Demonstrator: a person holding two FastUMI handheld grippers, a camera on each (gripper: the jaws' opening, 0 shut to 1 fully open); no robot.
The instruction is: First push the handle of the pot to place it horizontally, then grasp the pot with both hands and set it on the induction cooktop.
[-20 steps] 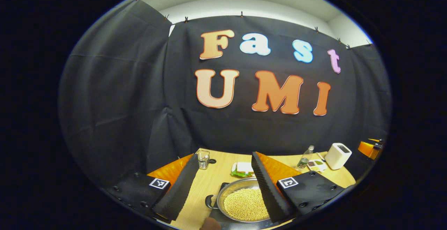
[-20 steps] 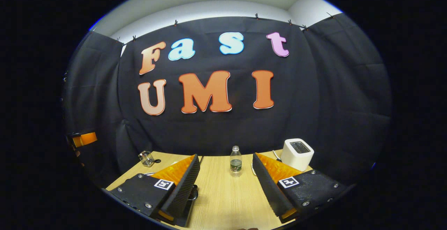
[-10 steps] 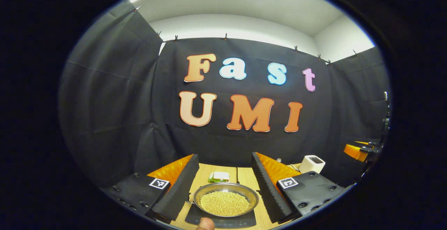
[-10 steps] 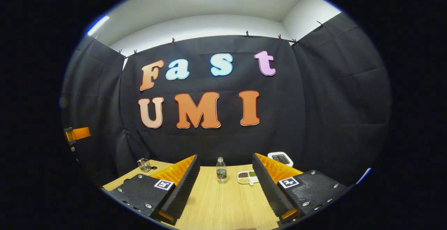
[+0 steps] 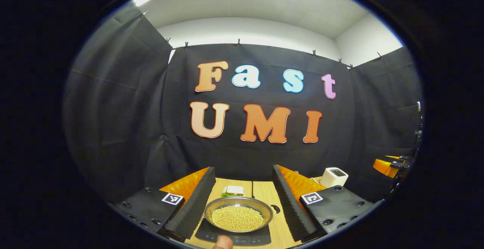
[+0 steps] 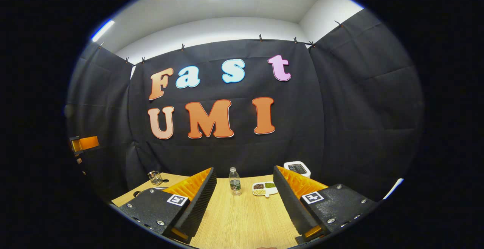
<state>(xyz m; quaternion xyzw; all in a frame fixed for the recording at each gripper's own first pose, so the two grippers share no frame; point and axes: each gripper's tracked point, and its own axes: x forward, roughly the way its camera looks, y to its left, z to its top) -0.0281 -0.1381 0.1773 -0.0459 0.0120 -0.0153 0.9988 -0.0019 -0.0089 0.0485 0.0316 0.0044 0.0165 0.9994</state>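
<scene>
left hand-held gripper [image 5: 242, 200] wide open, pot [image 5: 238, 215] between

square coded marker tags [image 5: 172, 198] on the left gripper's finger mounts: patterns, no readable characters | same kind of tag [image 6: 177, 200] on the right gripper's mounts: nothing readable | induction cooktop [image 5: 211, 235] front panel: small marks, too small to read | water bottle [image 6: 235, 181] label: too small to read

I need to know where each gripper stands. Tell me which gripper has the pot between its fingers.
The left gripper: the pot of beans sits on the induction cooktop between its open fingers, untouched. The right gripper frames bare table.
</scene>
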